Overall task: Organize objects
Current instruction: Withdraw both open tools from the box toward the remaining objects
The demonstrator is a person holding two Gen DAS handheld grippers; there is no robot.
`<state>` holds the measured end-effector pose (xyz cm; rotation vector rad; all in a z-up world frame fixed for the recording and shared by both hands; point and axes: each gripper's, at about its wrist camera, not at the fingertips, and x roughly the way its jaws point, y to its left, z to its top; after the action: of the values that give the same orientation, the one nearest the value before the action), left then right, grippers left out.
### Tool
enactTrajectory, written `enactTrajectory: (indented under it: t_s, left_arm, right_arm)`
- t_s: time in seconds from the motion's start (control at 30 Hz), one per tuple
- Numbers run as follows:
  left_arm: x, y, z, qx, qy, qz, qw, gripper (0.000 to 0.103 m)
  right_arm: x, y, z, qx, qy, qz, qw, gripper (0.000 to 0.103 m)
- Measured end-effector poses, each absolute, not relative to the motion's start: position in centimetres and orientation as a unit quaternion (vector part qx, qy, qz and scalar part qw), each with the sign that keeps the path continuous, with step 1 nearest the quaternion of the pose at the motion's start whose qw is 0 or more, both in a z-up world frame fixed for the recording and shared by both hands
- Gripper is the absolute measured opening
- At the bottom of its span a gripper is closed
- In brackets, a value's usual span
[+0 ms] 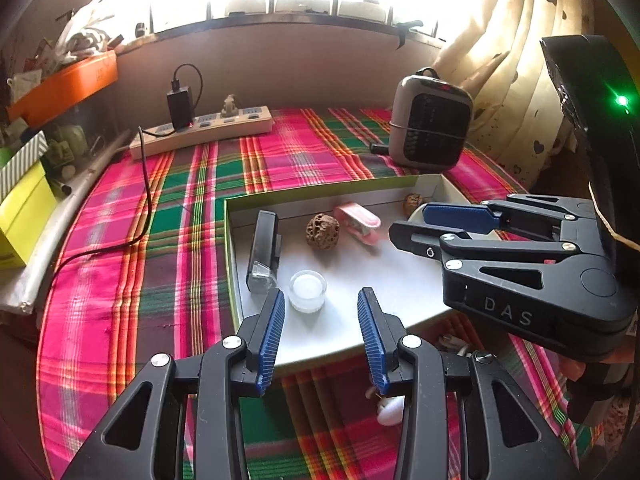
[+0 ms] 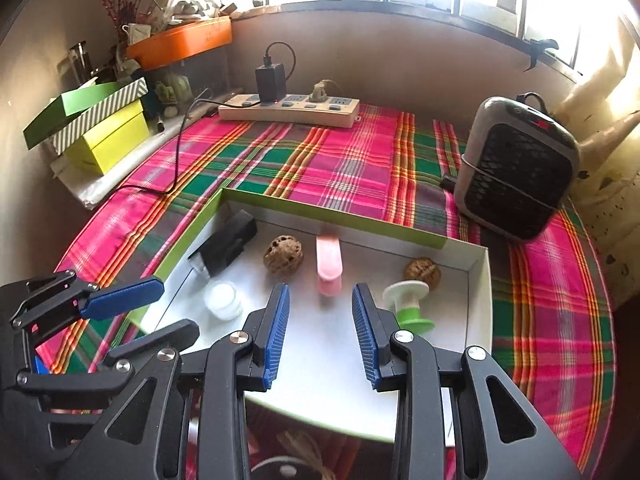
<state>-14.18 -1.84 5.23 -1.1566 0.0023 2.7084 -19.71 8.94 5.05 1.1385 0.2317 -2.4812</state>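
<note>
A shallow box with a white inside and a green rim lies on the plaid cloth. It holds a black device, two walnuts, a pink clip-like piece, a small white cup and a green-and-white spool. My left gripper stands open above the box's front, just short of the cup. My right gripper is open over the box floor, with nothing between its pads.
A power strip with a black charger and its cable lies at the back. A grey heater stands at the back right. Green and yellow boxes and an orange tray fill the left shelf. Small items lie before the box.
</note>
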Motion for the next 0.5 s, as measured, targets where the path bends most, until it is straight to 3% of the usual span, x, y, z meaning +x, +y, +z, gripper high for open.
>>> enactTrajectory:
  t_s: [0.37,0.5]
  left_arm:
    - [-11.9,-1.9,5.5,-0.385,-0.009,0.917,0.103,0.036]
    - [-11.1,-2.0,5.0,-0.39,-0.018,0.914,0.109,0.036]
  right_arm:
    - [-16.4,10.2,5.2,0.397,0.072,-0.894,0.193,0.034]
    - [-14.9,11.4,4.8,0.397,0.059,-0.896,0.189,0.042]
